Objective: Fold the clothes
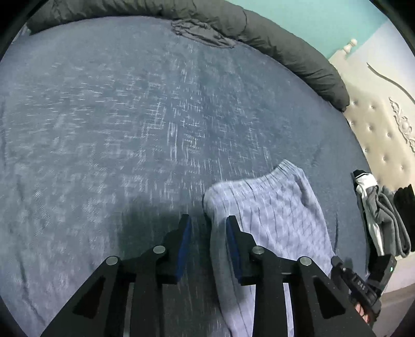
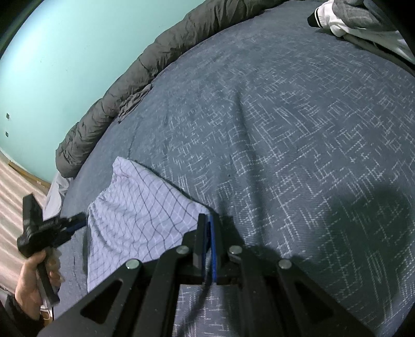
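Observation:
A pale checked garment [image 1: 272, 207] with an elastic waistband lies flat on the blue patterned bed cover [image 1: 103, 129]. My left gripper [image 1: 208, 223] is open, and the garment's left edge runs between its blue pads. In the right wrist view the same garment [image 2: 135, 215] sits at lower left, and my right gripper [image 2: 207, 217] is shut, with its tips at the garment's near corner. A hand holds the left gripper [image 2: 80, 220] at the garment's far edge. The right gripper [image 1: 337, 260] shows at the garment's lower right edge.
A rolled dark grey duvet [image 1: 285, 44] lines the far side of the bed, with a crumpled grey cloth [image 1: 199, 31] beside it. A pile of grey, white and black clothes [image 1: 381, 215] lies near the tufted headboard [image 1: 384, 124]. The pile [image 2: 350, 18] also appears at top right.

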Demonstrator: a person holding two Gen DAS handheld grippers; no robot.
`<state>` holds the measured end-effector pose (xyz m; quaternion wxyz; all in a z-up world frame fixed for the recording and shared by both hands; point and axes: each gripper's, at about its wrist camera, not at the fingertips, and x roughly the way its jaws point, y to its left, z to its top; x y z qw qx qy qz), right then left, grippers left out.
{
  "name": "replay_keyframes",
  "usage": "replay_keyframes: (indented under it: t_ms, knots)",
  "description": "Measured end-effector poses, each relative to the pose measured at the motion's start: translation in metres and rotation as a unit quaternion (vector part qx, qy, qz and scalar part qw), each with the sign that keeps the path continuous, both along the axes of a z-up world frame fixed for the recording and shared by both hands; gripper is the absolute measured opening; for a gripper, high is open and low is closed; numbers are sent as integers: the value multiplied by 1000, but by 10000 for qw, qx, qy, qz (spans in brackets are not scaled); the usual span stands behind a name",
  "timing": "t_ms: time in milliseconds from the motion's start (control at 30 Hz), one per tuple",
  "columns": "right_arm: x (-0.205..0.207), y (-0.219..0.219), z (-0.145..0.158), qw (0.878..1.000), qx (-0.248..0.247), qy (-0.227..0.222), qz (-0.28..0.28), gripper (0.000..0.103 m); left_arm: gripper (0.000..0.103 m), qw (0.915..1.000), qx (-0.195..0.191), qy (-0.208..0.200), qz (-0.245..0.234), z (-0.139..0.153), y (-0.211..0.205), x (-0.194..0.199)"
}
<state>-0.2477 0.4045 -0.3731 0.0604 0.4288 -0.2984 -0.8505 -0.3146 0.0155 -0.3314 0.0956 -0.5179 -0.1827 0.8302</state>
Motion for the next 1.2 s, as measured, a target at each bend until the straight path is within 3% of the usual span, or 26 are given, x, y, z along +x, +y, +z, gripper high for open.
replay_keyframes:
  t_ms: [67, 200, 300, 500, 733, 1033, 1200]
  knots:
    - [1, 1, 2, 10000, -3, 14, -64, 6, 31, 9999, 6, 56, -119, 6, 4, 18]
    - [7, 4, 12, 9996, 64, 117, -252, 24, 31, 9997, -34, -26, -243, 3, 8, 56]
    - [20, 0, 23, 9990, 89, 339, -279, 25, 31, 9997, -135, 38, -224, 4, 5, 89]
    - [52, -48, 31, 9978, -196, 425, 459, 25, 31, 9994, -276, 174, -102, -5, 1, 153]
    - [102, -128, 33, 9872, 395, 267, 1522, 25, 33, 9993, -181, 225, 249, -36, -20, 216]
    - [125, -175, 31, 9822, 909, 180, 1637, 27, 41, 9986, 67, 487, 173, -26, -23, 237]
    - [123, -210, 29, 9740, 1415, 192, 1757, 27, 41, 9982, -195, 561, 40, -30, -19, 242]
